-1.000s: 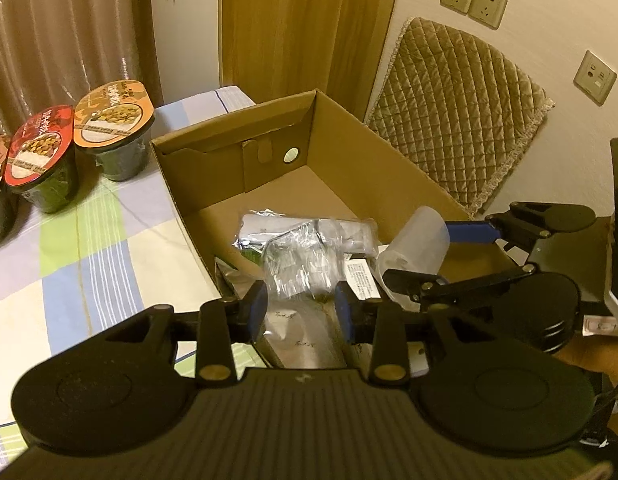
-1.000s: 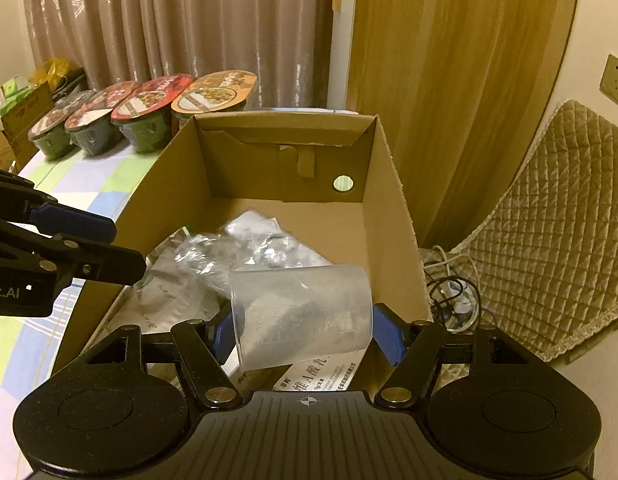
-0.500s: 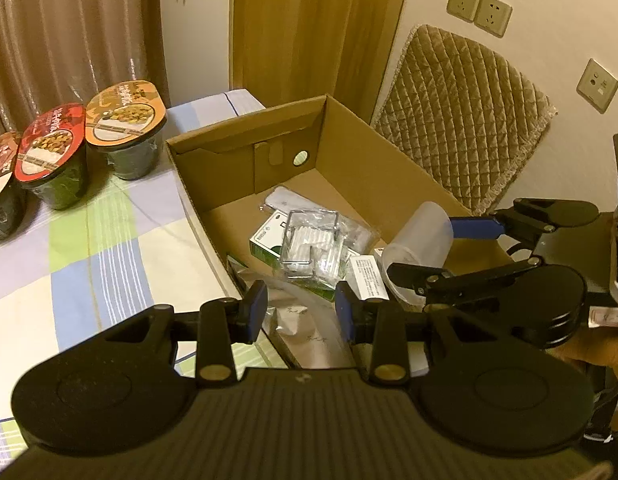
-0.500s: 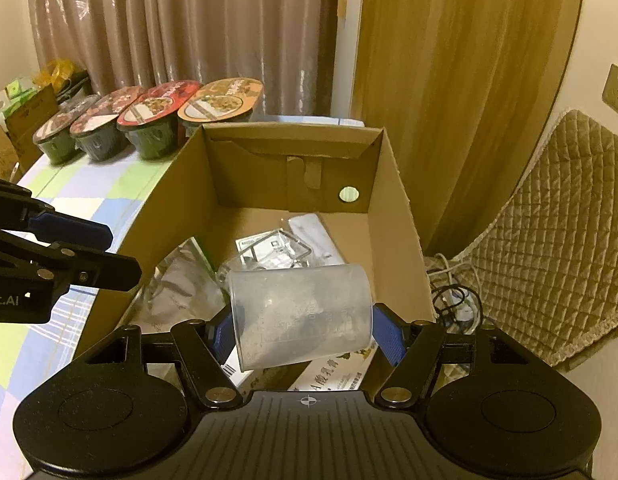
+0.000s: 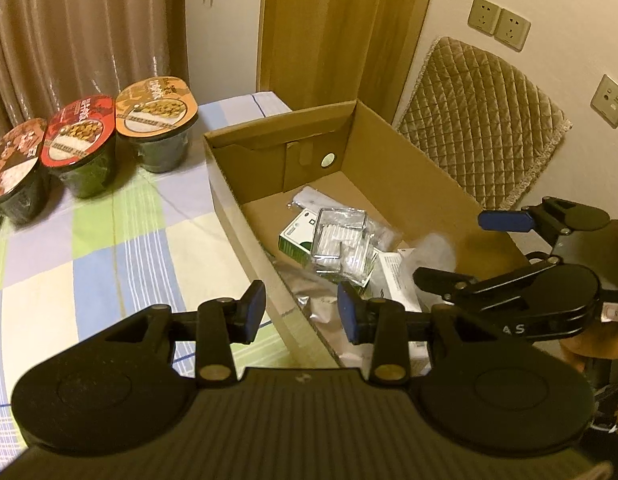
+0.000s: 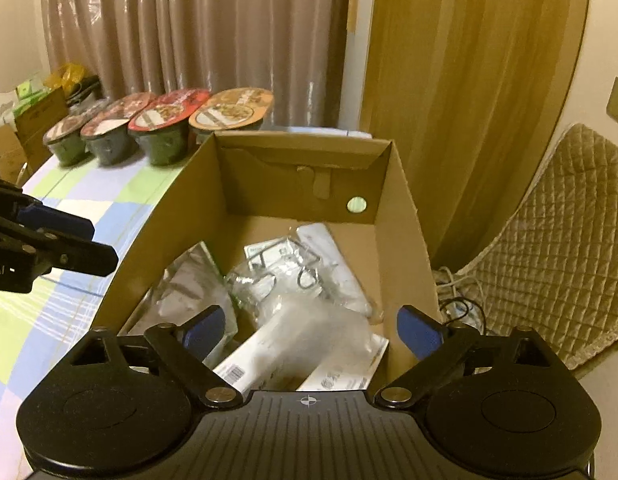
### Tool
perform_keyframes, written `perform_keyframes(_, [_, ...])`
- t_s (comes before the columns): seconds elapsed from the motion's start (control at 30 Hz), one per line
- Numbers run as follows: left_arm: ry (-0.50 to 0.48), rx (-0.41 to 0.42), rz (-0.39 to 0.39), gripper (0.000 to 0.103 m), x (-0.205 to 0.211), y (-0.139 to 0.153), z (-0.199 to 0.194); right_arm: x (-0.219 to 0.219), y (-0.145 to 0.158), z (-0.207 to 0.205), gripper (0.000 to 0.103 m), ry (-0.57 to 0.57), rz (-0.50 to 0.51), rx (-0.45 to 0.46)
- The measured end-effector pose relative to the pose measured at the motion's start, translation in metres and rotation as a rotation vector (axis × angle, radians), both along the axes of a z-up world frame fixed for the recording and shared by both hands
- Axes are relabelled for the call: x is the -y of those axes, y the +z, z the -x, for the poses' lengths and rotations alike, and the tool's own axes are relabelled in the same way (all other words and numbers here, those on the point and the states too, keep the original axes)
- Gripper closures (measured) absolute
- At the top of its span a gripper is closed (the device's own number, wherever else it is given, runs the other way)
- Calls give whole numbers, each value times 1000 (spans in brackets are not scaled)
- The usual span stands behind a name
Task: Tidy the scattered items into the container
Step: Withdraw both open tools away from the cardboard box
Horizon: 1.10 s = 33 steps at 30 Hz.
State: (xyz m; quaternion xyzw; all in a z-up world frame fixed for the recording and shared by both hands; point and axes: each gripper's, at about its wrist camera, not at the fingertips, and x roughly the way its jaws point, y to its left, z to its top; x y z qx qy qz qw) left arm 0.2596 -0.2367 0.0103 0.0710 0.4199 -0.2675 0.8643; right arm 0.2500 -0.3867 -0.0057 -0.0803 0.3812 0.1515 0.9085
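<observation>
The right gripper [image 6: 311, 332] hangs over the near end of the box [image 6: 405, 240], its blue-padded fingers [image 6: 419, 336] spread wide with nothing between them. Just below that gap a clear plastic cup [image 6: 309, 328] shows as a pale blur, lying on its side among the things in the box and touching neither pad. In the left wrist view the same cup [image 5: 435, 252] sits low against the box's right wall, beside the right gripper's lower finger [image 5: 445, 280]. The left gripper [image 5: 301, 312] hovers over the box's left rim [image 5: 245, 240], part over the table — its fingers stand a moderate way apart and grip nothing. Inside the box lie a clear case [image 5: 341, 244] resting on a green-and-white carton [image 5: 297, 236], a white packet [image 5: 313, 200] toward the far wall, a silver foil pouch [image 6: 189, 292] along the left wall, and white printed cartons [image 6: 341, 368] at the near end under the cup. The box stands on a checked tablecloth [image 5: 89, 260] of green, blue and cream squares. Behind it, in a row at the table's far edge, sit noodle bowls [image 5: 157, 120] with orange, red and dark lids — sealed and well apart from the box. A quilted cushion [image 5: 481, 120] leans on the wall to the right, below wall sockets [image 5: 499, 28].
</observation>
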Motion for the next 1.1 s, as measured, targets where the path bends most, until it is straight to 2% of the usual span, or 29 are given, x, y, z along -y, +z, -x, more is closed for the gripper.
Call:
perform_keyframes(0.17, [9, -6, 9, 69, -5, 0, 5, 5, 5, 10, 5, -8, -9, 1])
perform_keyframes(0.37, [22, -13, 26, 62, -9, 6, 18, 8, 15, 33, 5, -33, -36, -2])
perform_keyframes(0.57, [43, -14, 57, 36, -12, 16, 47, 12, 32, 64, 5, -76, -47, -11])
perform_keyframes(0.73, [83, -18, 91, 6, -15, 26, 76, 17, 45, 95, 5, -98, -32, -4])
perform_keyframes(0.83, [113, -25, 104, 1, -19, 29, 94, 22, 51, 114, 5, -105, -17, 7])
perform_keyframes(1.1, [209, -36, 105, 1, -31, 31, 146, 40, 62, 162, 5, -156, -43, -2])
